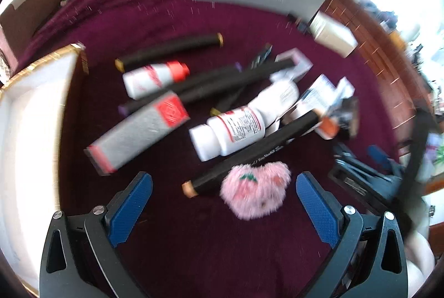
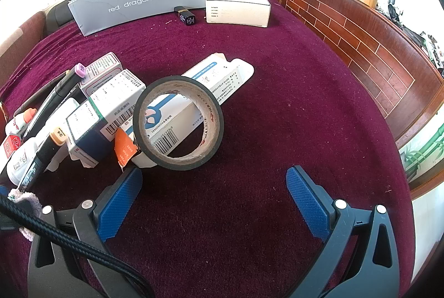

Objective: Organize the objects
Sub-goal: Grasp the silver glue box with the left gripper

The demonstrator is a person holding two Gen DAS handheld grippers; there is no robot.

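Maroon cloth point(image 2: 277, 104) covers your counter. Both claws, left point(image 1: 224, 199) and right point(image 2: 214, 191), stand released and empty. Black tape roll point(image 2: 178, 122) leans on cartons.

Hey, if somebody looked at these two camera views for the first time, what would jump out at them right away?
In the right wrist view, a black tape roll stands on edge against a heap of medicine boxes, just ahead of the open right gripper. In the left wrist view, a fluffy pink pouch lies between the open left gripper's fingers, with a white pill bottle beyond, on the dark red cloth.
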